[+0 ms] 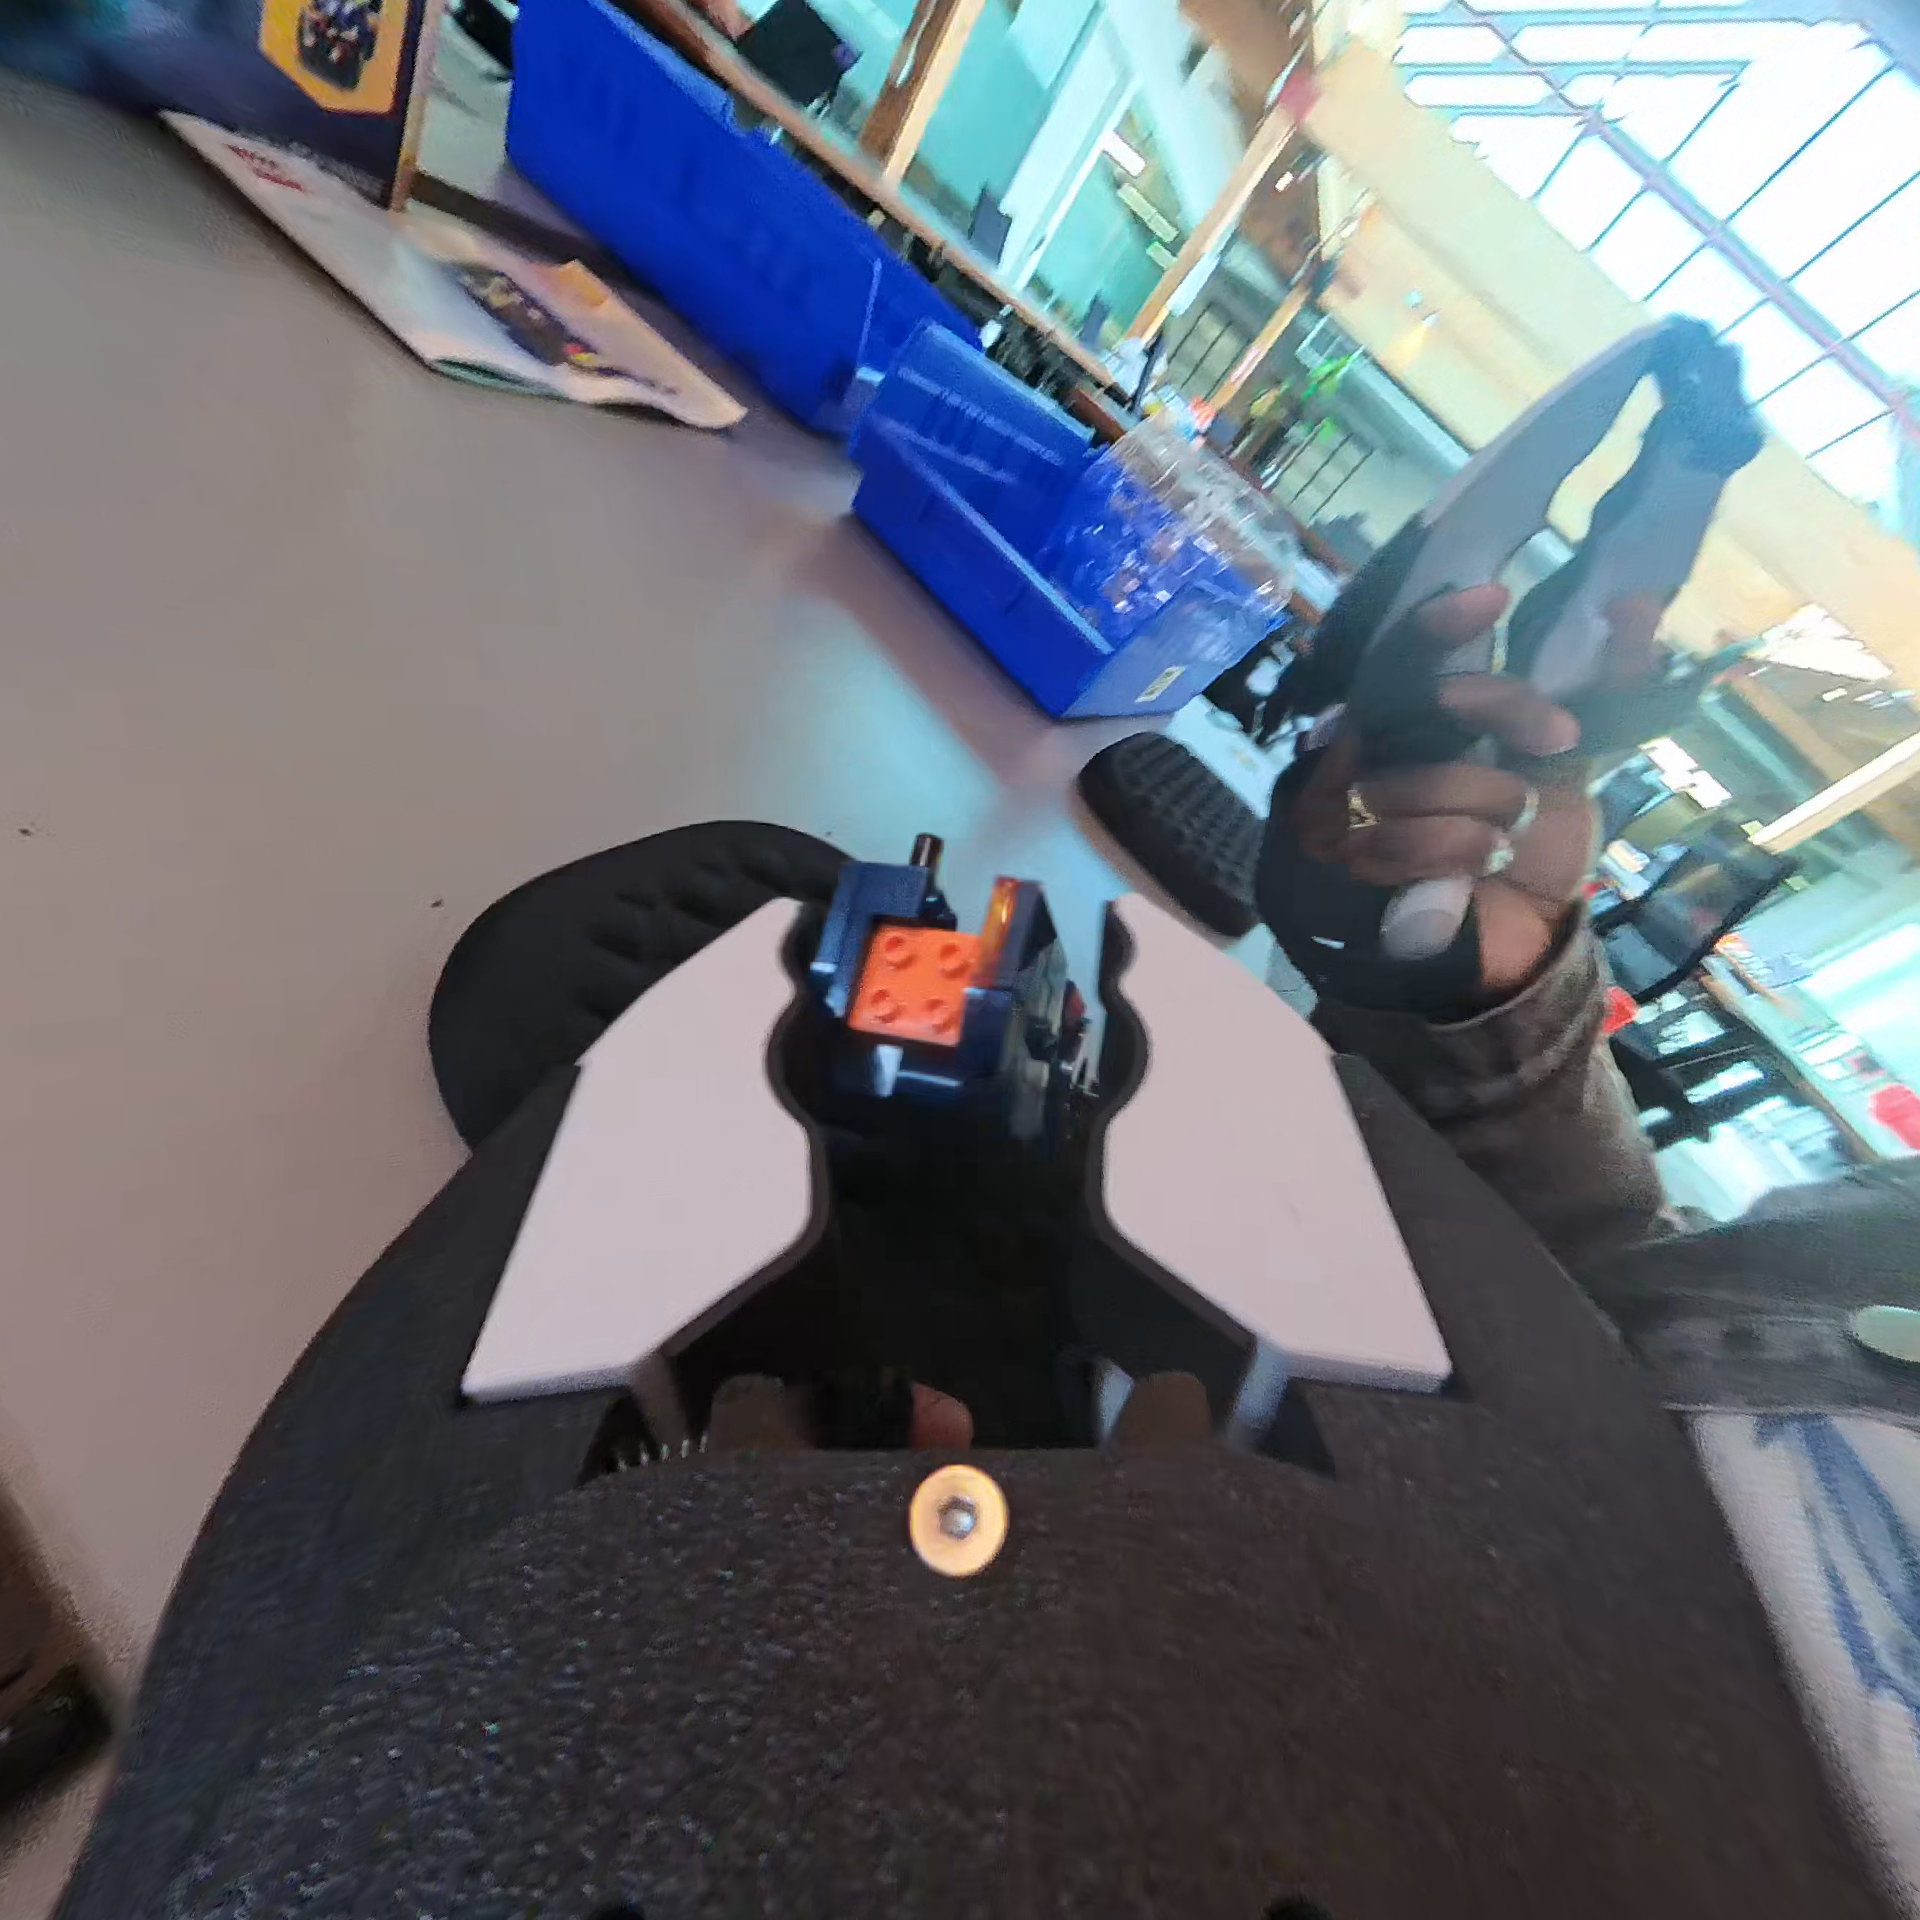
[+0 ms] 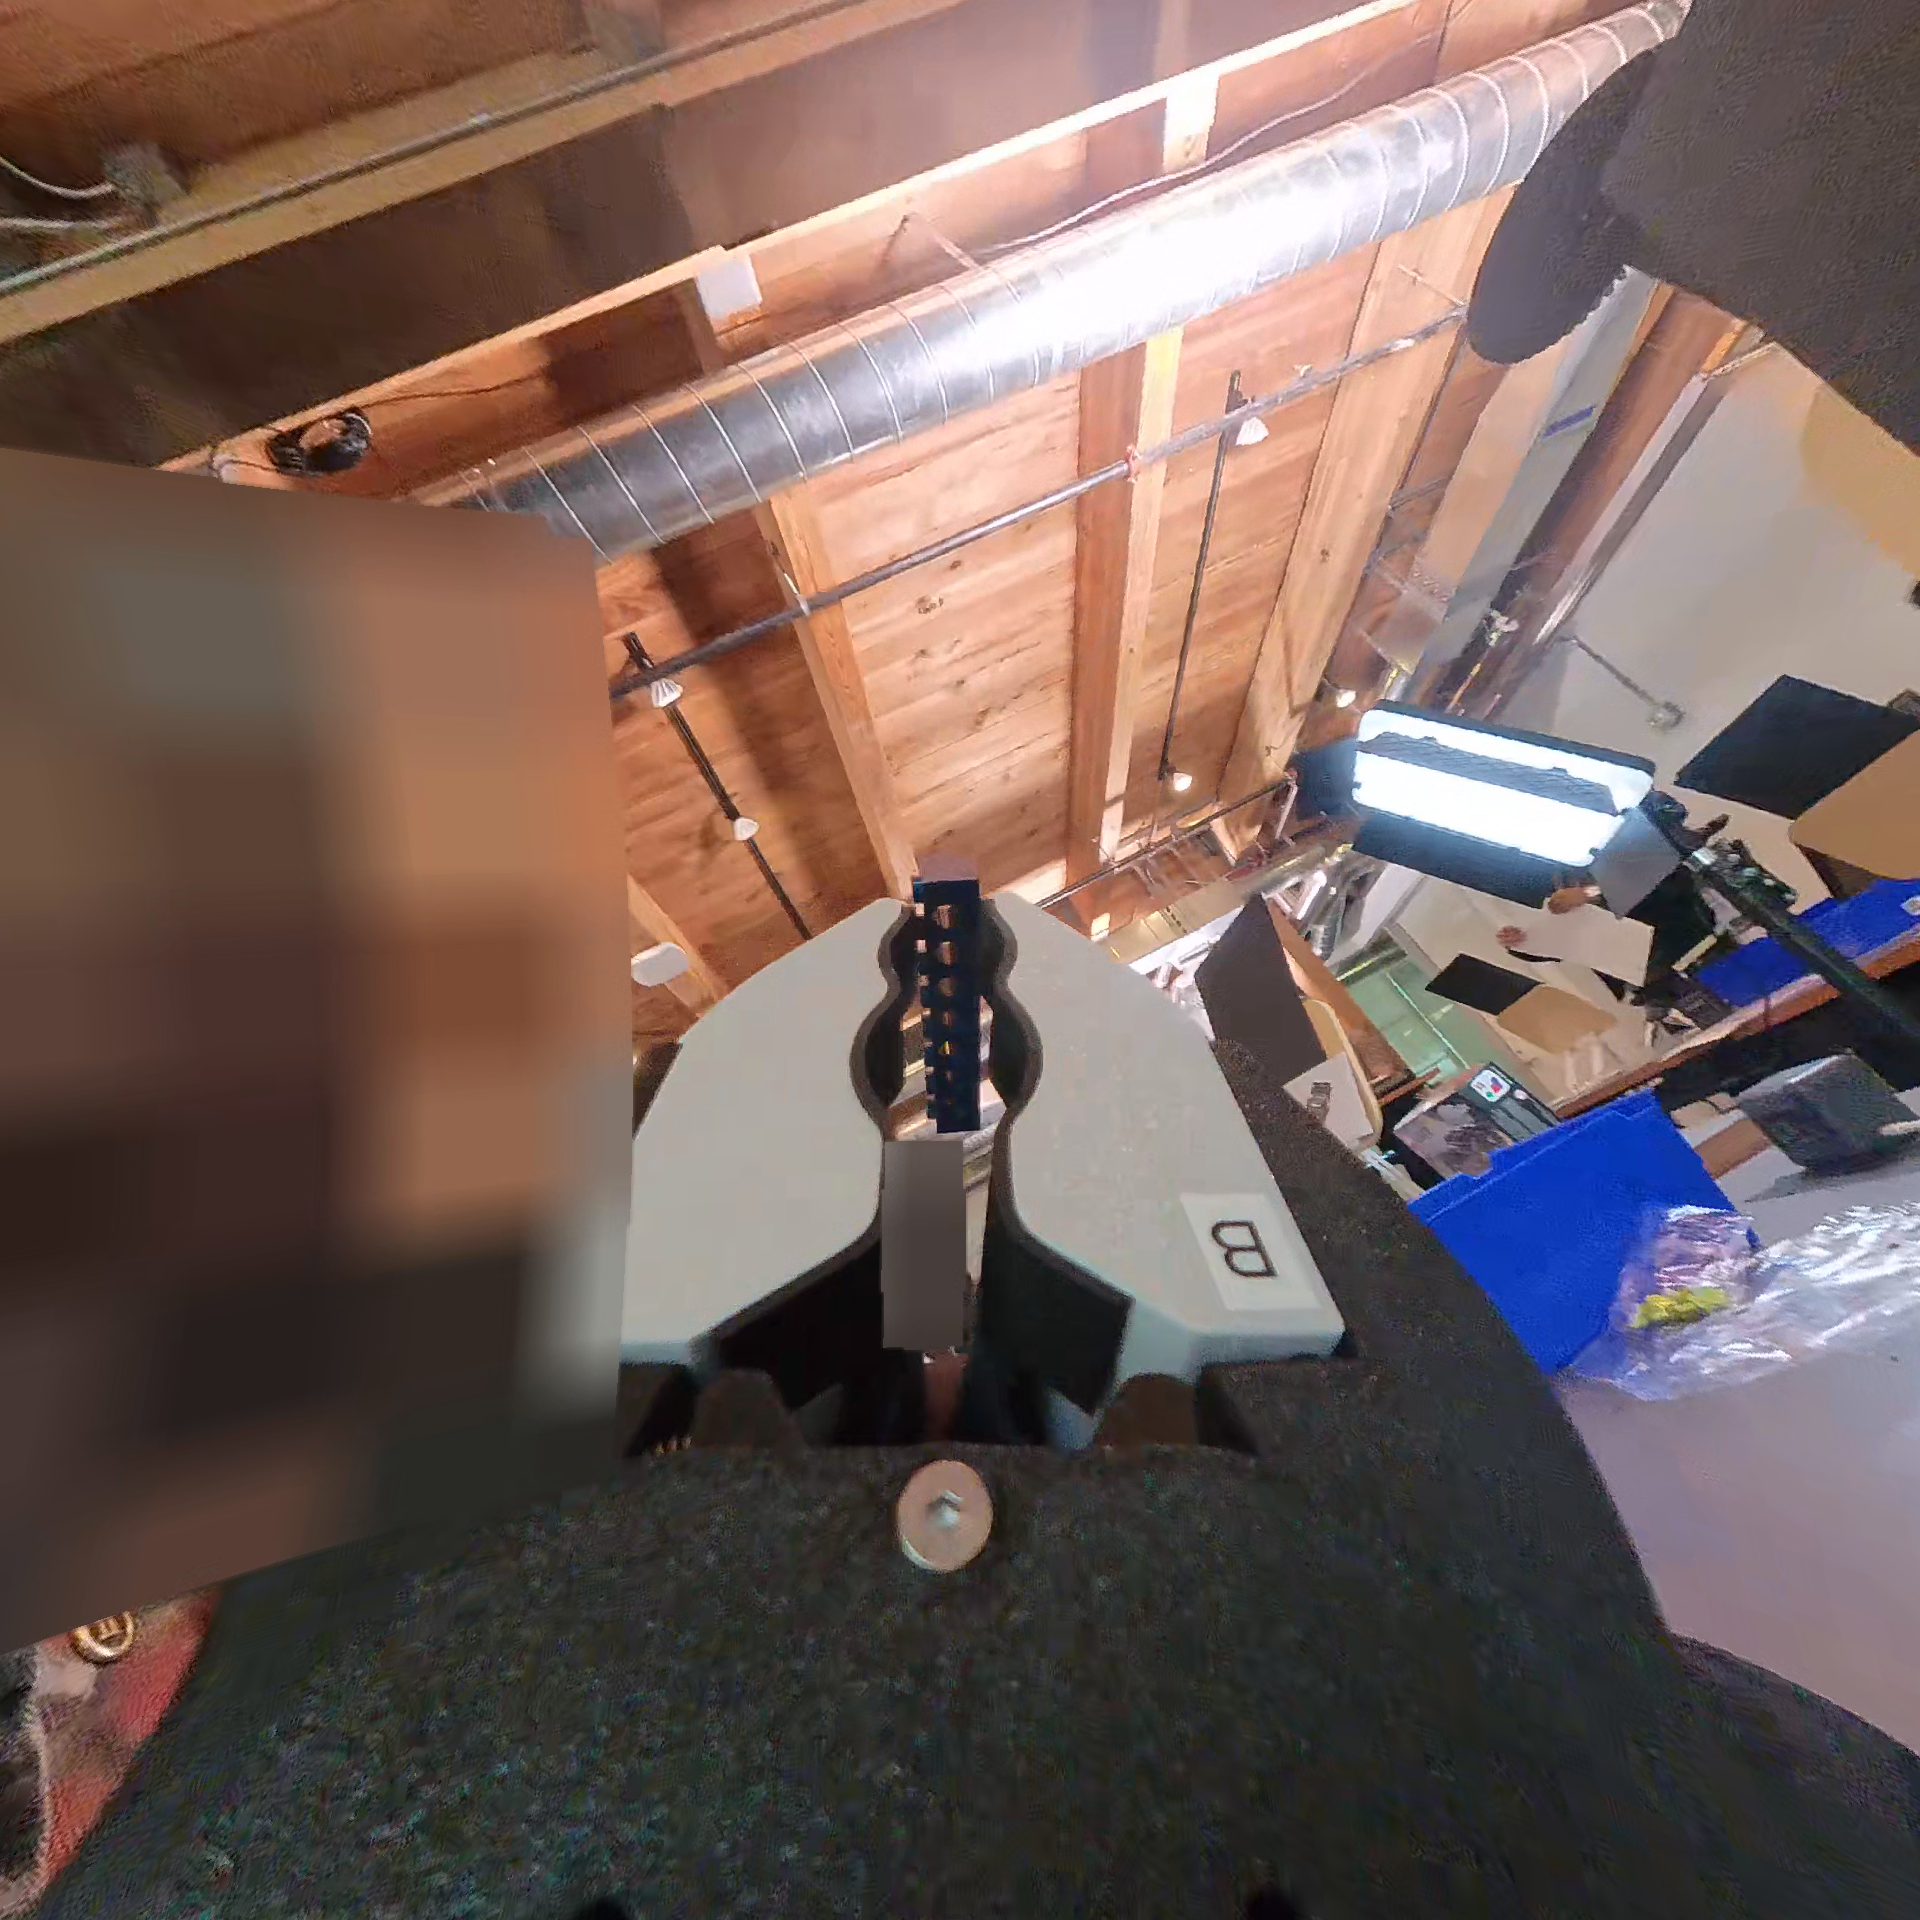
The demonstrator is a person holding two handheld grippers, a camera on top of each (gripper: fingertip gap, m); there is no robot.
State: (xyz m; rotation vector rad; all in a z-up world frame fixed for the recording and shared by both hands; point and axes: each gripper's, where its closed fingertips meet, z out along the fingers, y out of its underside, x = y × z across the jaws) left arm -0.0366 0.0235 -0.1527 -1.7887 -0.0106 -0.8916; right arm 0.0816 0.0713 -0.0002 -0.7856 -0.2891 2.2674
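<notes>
My left gripper (image 1: 951,920) is shut on a small dark blue brick build (image 1: 935,1023) with an orange studded brick (image 1: 914,982) set in its top, held just above the grey table (image 1: 260,675). My right gripper (image 2: 948,914) is shut on a thin dark blue brick strip with a row of holes (image 2: 951,1013), held upright and raised toward the wooden ceiling. In the left wrist view the right gripper (image 1: 1704,395) shows at the right, held up high by a hand (image 1: 1455,821), apart from the left one.
Blue bins (image 1: 727,208) stand along the table's far side, one with a clear plastic bag (image 1: 1174,540). An open booklet (image 1: 499,291) and a box (image 1: 343,73) lie at the far left. In the right wrist view a blue bin (image 2: 1558,1236), a plastic bag (image 2: 1766,1299) and a lamp panel (image 2: 1496,800) show.
</notes>
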